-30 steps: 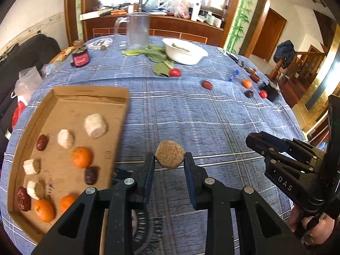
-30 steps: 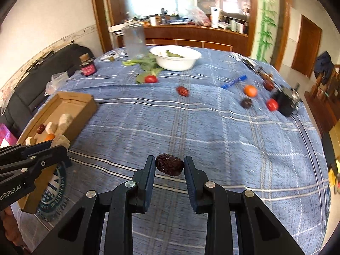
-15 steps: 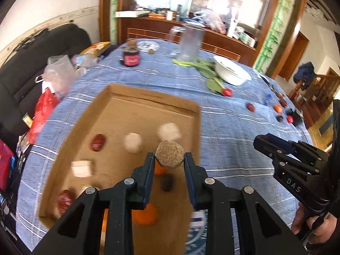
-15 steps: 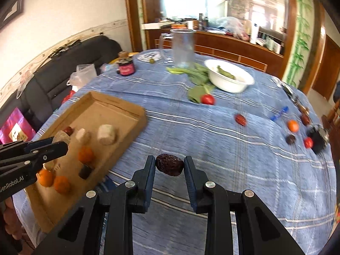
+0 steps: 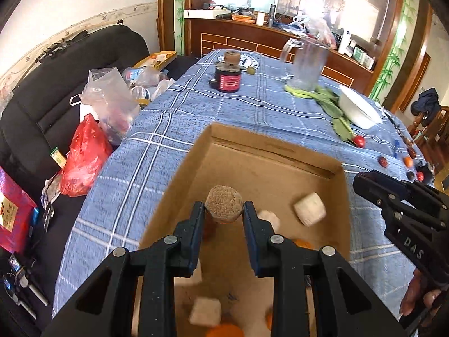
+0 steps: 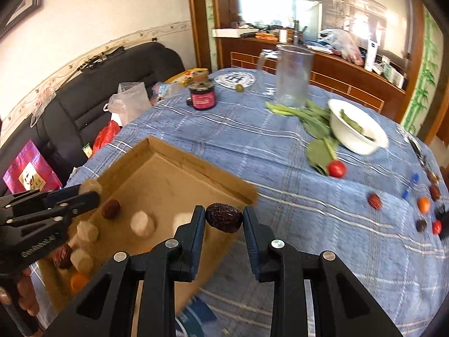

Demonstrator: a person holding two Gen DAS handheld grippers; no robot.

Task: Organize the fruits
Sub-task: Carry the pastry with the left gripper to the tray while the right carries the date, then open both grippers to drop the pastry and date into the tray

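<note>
My left gripper (image 5: 224, 210) is shut on a round brown piece (image 5: 224, 202) and hangs over the inside of the cardboard tray (image 5: 269, 151). In the tray lie white chunks (image 5: 309, 209), oranges (image 5: 224, 330) and dark red dates (image 6: 110, 208). My right gripper (image 6: 224, 219) is shut on a wrinkled dark date (image 6: 224, 217) above the tray's right rim (image 6: 224, 179). In the right wrist view the left gripper (image 6: 87, 193) shows at the left edge with its piece.
Loose on the blue checked cloth (image 6: 252, 140) lie a red tomato (image 6: 336, 168), a red date (image 6: 374, 200), a small orange (image 6: 423, 204) and darker fruits. A white bowl (image 6: 356, 134), greens, a clear jug (image 6: 293, 80) and a dark jar (image 6: 202, 95) stand further back. A black sofa with bags lies left.
Both grippers have swept left across the table, each keeping its item. The left one now hangs over the tray's inside, the right one over the tray's right rim.
</note>
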